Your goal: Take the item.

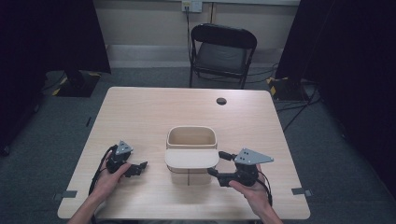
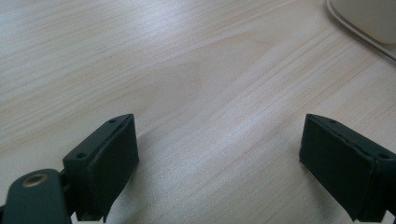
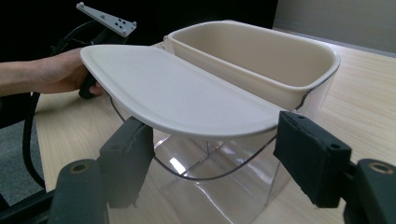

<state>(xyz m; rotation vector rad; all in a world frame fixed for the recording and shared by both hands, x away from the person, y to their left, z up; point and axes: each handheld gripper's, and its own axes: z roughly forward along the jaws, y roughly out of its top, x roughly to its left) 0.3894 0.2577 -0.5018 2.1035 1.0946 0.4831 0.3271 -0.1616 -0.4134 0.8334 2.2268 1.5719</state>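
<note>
A clear plastic box point(image 1: 187, 177) stands at the middle of the wooden table point(image 1: 140, 112), with an open beige bin point(image 1: 191, 136) set in its far half. A flat beige lid point(image 1: 191, 158) lies over the near half. My right gripper point(image 1: 215, 163) reaches in from the right; in the right gripper view its jaws point(image 3: 212, 140) straddle the lid's point(image 3: 177, 88) rounded end, both pads against the rim. My left gripper point(image 1: 141, 166) rests left of the box in a hand, its jaws point(image 2: 219, 154) wide open over bare wood, the box's corner point(image 2: 369, 18) beyond.
A black folding chair point(image 1: 223, 51) stands behind the table's far edge. A round dark cable hole point(image 1: 221, 101) sits in the tabletop at the far side. Dark curtains hang at both sides, and cables run over the grey floor on the right.
</note>
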